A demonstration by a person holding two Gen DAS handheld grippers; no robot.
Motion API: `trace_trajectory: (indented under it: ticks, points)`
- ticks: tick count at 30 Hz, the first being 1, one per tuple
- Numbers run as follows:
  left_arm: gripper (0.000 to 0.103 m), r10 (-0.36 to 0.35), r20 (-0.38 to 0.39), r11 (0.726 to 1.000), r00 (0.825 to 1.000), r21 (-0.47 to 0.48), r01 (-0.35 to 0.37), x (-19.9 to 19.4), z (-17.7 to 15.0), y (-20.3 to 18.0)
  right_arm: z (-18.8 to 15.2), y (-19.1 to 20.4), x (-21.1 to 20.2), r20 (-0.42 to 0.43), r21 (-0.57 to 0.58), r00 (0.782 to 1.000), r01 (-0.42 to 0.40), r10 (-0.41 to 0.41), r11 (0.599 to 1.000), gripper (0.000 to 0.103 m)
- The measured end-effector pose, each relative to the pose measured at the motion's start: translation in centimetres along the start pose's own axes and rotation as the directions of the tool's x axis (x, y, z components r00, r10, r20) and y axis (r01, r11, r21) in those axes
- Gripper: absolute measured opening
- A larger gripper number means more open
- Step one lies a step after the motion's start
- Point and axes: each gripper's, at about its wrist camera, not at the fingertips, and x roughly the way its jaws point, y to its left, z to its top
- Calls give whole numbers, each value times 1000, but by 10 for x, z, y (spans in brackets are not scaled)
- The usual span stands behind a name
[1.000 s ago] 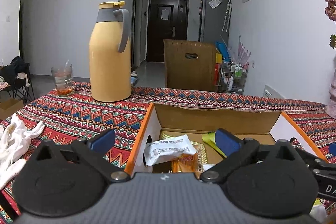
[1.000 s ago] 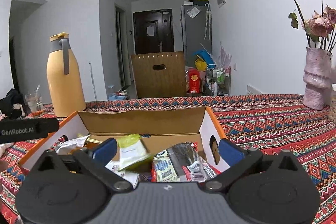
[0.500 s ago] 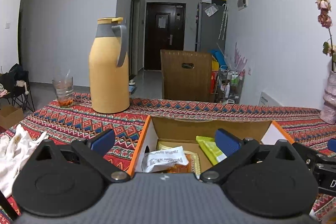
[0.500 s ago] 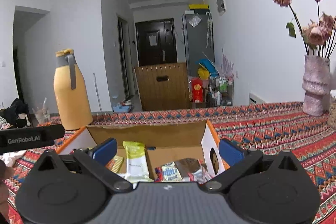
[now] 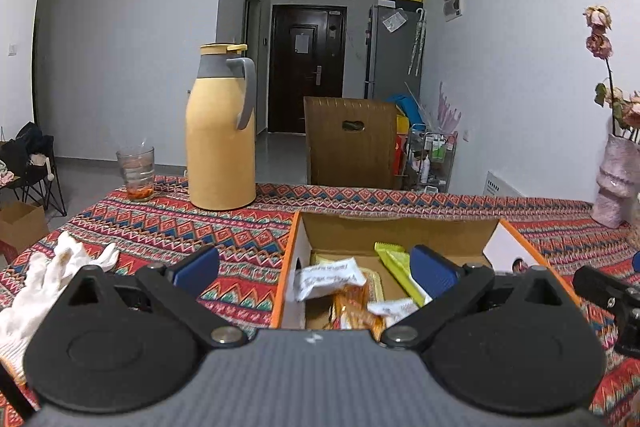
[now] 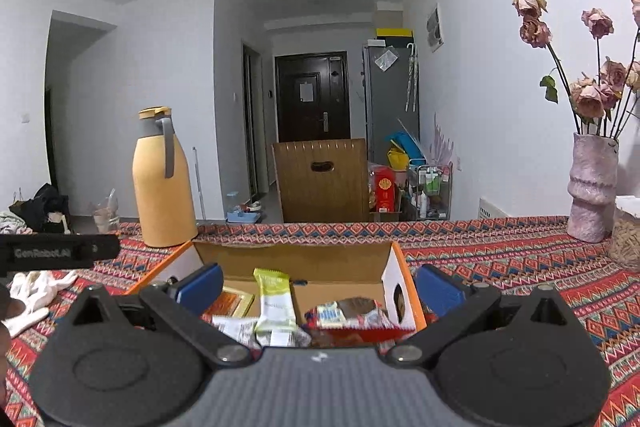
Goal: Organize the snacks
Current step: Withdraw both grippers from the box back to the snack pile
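Snack packets (image 6: 276, 301) lie loose in the open cardboard box (image 5: 400, 229) on the patterned tablecloth (image 5: 168, 231) — a green bar leaning upright. Both the left gripper (image 5: 316, 269) and right gripper (image 6: 318, 285) hover spread wide, empty. A yellow thermos (image 5: 221, 127) stands behind the box.

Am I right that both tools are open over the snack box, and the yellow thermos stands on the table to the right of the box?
Not quite. The yellow thermos stands to the left of the snack box, as the left wrist view shows; the right wrist view agrees. The rest holds: the left tool and right tool are both open over the box.
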Motion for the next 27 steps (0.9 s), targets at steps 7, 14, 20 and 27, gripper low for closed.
trace_trajectory:
  ticks: [7, 14, 20, 27]
  points:
    - [103, 7, -24, 1000, 1000, 8, -7, -17, -24, 16, -25, -5, -17, -56, 23, 998, 6, -4, 1000, 103]
    - [103, 26, -62, 999, 998, -22, -27, -11, -51, 32, -52, -12, -27, -122, 49, 992, 26, -20, 998, 103]
    - [103, 18, -34, 1000, 999, -13, -19, -8, -66, 33, -71, -21, -31, -170, 68, 984, 62, -50, 996, 103]
    - [103, -7, -47, 1000, 999, -24, 6, -7, -72, 34, -86, -24, -32, -208, 58, 976, 85, -71, 995, 103]
